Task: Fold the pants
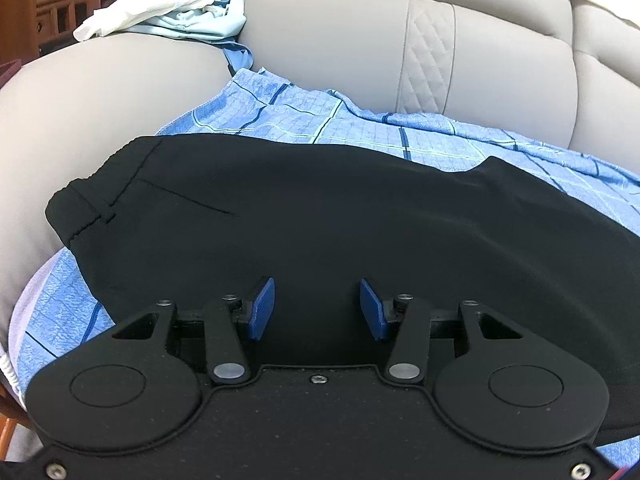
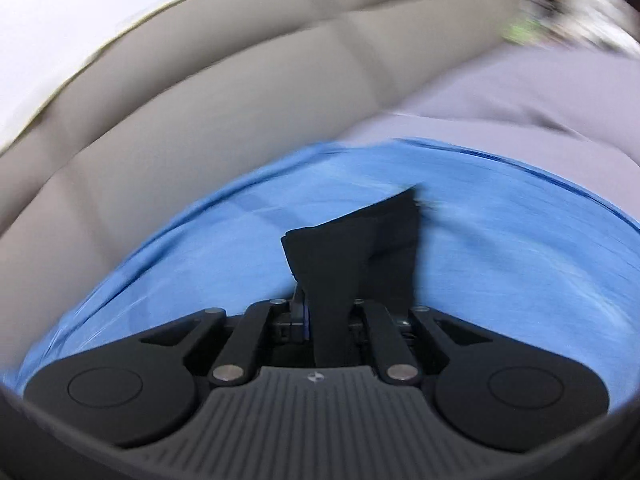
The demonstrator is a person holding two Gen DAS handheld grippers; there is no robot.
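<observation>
beige leather sofa (image 1: 340, 40), blue checked cloth (image 1: 304, 114) spread over its seat, pale crumpled garments (image 1: 168, 16) on the armrest, wooden cabinet (image 1: 60, 8) behind

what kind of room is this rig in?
Most likely a home living room. The black pants lie on a blue checked cloth spread over a beige upholstered sofa, loose laundry sits on the sofa arm, and a wooden cabinet with bottles stands behind.
</observation>
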